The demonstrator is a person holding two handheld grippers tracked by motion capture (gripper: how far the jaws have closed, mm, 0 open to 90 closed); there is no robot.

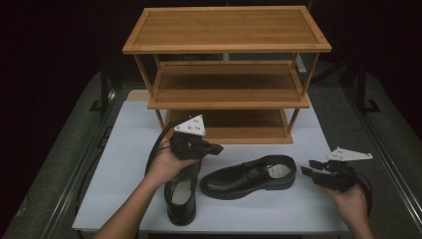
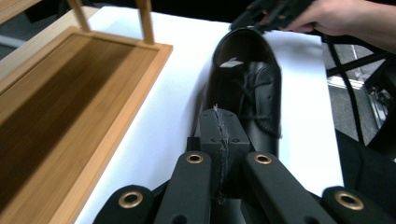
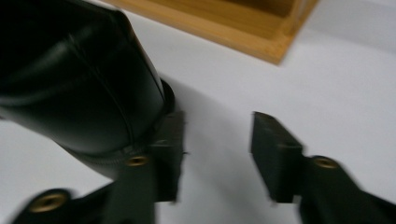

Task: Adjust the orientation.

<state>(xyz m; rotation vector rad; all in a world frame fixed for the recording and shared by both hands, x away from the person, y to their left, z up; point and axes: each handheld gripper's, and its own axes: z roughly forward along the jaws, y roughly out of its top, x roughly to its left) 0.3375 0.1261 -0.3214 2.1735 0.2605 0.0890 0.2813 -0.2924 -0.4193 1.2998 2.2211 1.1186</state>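
Two black leather shoes sit on the white table (image 1: pixel 124 149). One shoe (image 1: pixel 249 177) lies crosswise at the centre with its heel to the right; the other shoe (image 1: pixel 181 196) points toward the front edge, partly under the left hand. My left gripper (image 1: pixel 218 148) hovers above the shoes, pointing right; its jaws are pressed together with nothing between them (image 2: pixel 219 123). My right gripper (image 1: pixel 304 168) is just right of the crosswise shoe's heel, pointing at it. In the right gripper view its jaws (image 3: pixel 217 135) stand apart over bare table, the shoe's heel (image 3: pixel 79 79) beside the left jaw.
A three-tier bamboo shoe rack (image 1: pixel 226 84) stands at the back of the table, all shelves bare. Its bottom shelf (image 2: pixel 70 93) lies left of my left gripper. Cables trail from both grippers. Table edges drop off to dark floor on each side.
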